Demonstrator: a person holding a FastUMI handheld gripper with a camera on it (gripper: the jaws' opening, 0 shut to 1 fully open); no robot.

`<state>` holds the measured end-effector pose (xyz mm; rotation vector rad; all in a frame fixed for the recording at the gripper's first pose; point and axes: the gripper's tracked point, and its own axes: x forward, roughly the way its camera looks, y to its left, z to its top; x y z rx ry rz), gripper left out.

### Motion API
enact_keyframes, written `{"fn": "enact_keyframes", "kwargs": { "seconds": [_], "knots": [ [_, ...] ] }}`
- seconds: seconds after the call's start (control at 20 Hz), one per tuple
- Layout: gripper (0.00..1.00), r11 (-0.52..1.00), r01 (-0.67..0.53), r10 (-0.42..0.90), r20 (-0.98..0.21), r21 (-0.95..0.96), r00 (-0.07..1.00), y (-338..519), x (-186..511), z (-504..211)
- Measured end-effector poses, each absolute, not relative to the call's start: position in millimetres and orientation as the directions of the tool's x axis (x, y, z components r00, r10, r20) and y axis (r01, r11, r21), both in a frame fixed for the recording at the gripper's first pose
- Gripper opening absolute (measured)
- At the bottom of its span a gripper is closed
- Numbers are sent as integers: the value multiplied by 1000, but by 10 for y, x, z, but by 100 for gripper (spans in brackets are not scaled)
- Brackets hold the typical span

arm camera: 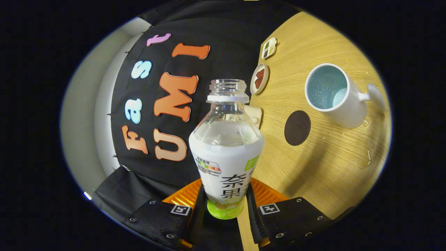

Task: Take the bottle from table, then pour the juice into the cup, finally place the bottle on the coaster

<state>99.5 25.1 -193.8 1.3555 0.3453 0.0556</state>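
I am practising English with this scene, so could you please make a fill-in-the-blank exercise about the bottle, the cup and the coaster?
1. The gripper is shut on the clear plastic bottle with a white label, whose neck has no ____.
2. The round dark brown coaster lies on the ____ table.
3. The white ceramic cup has a pale ____ inside.
4. The coaster lies between the bottle and the ____.

Missing words: cap; wooden; blue; cup

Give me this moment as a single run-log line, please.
gripper: shut on bottle | bottle: uncapped, lifted, tilted | cup: on table, wet inside | coaster: bare, beside cup
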Motion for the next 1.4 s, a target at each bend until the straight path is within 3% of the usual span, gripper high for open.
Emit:
{"fn": "enact_keyframes", "kwargs": {
  "seconds": [1.4],
  "knots": [
    [57, -64, 144, 213, -127, 987, 969, 154, 1202, -1689]
  ]
}}
